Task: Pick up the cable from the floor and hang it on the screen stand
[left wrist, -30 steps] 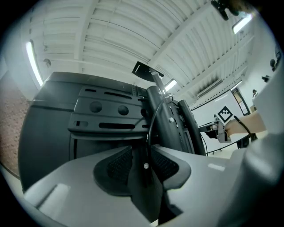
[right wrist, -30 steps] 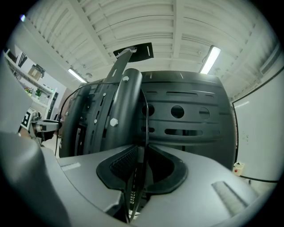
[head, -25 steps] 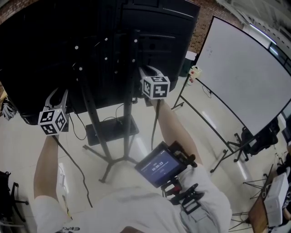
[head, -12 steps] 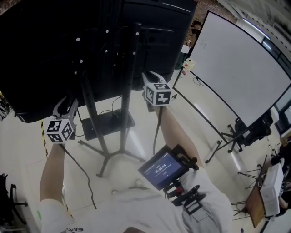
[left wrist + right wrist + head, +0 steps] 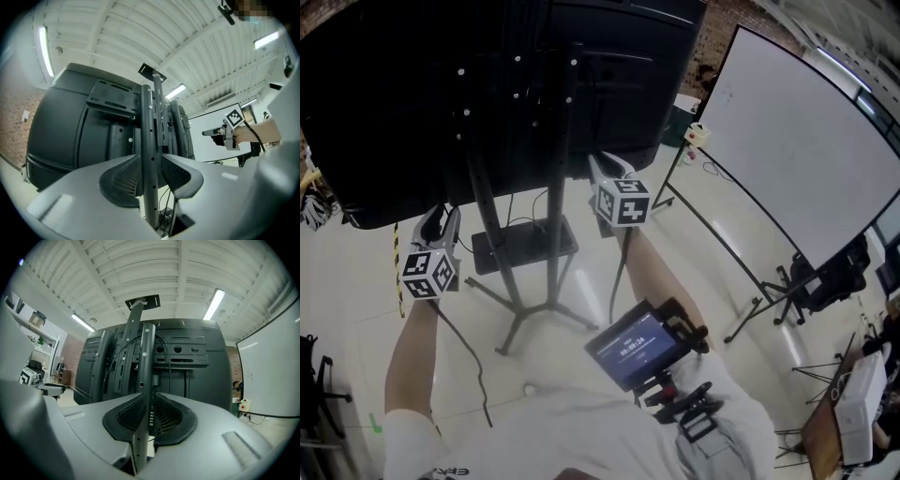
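The black screen (image 5: 412,103) hangs on a stand with two upright poles (image 5: 565,141) and splayed legs. A thin black cable (image 5: 167,355) loops over the top of the stand and hangs down. Its lower end (image 5: 150,416), with small white marks, sits in the gap of my right gripper (image 5: 149,397). Those jaws are closing, and the pads do not visibly press on it. In the head view the right gripper (image 5: 602,164) points at the right pole. My left gripper (image 5: 439,217) is below the screen's edge with its jaws wide apart and nothing in them (image 5: 151,159). A pole (image 5: 149,131) shows through the gap.
A whiteboard (image 5: 797,141) on a folding stand is at the right. The stand's legs (image 5: 520,328) and a black box (image 5: 525,246) are on the pale floor. A small display (image 5: 637,342) is strapped to the person's chest. Dark leads trail along both arms.
My left gripper has dropped lower and toward me, off the screen's underside. The right gripper has stayed by the right pole.
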Available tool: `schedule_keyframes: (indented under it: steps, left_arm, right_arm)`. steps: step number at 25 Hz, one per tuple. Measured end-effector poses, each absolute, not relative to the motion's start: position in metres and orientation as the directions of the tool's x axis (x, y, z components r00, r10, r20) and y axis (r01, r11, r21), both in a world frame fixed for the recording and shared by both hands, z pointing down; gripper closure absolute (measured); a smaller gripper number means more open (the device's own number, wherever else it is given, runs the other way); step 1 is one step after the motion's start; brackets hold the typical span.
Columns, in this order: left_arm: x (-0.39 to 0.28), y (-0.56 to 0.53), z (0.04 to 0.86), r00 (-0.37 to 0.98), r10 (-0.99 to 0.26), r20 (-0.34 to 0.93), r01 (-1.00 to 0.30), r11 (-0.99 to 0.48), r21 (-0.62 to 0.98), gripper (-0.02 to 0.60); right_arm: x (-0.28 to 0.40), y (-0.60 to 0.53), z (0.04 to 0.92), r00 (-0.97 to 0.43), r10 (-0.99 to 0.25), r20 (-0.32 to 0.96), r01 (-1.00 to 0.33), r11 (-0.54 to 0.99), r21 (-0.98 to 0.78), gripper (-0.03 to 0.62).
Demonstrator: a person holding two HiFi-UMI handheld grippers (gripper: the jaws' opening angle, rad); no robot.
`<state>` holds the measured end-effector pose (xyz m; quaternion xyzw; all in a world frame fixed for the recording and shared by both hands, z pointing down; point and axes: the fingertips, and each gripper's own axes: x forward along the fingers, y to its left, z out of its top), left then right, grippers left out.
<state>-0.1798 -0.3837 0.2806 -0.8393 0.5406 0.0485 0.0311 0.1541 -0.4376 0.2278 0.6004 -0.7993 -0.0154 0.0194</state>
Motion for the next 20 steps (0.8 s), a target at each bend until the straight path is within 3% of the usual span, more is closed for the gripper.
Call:
schedule_keyframes:
  steps: [13,20]
  left_arm:
    - [-0.059,-0.225,0.293,0.290,-0.939,-0.186,-0.957,-0.287,-0.042,0.570]
    - [-0.009,-0.136,0.327,0.244,-0.961,-0.129,-0.969,-0.246,0.003,0.580]
  right_arm:
    - [0.224,-0.282,0.262,-0.434,-0.901,-0.008,-0.901,0.434,-0.006,0.579]
    - [0.246,-0.188,0.311,-0.513,-0.858,0.031,-0.857,0.510,-0.067,0.580]
